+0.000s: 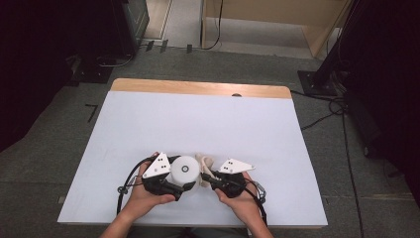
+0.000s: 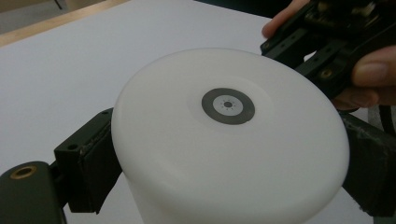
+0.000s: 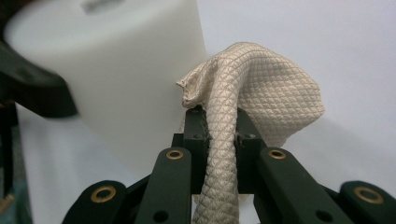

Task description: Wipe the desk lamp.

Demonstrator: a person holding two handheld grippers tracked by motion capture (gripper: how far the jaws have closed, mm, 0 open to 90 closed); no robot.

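At the near edge of the table (image 1: 148,119), both hands sit close together, forearms entering from below. Left gripper (image 1: 174,182) points right, jaws clamped on a white cylinder (image 1: 185,170). Right gripper (image 1: 209,179) points left, jaws pinched on a beige cloth (image 3: 243,102) touching the cylinder's right side.

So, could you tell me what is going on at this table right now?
A person is working with a gripper in each hand near the front edge of the white table. The left gripper is clamped around a white round container, one jaw on each side of it. The right gripper is shut on a beige quilted cloth, holding it bunched up right against the container's side, apparently to wipe it.
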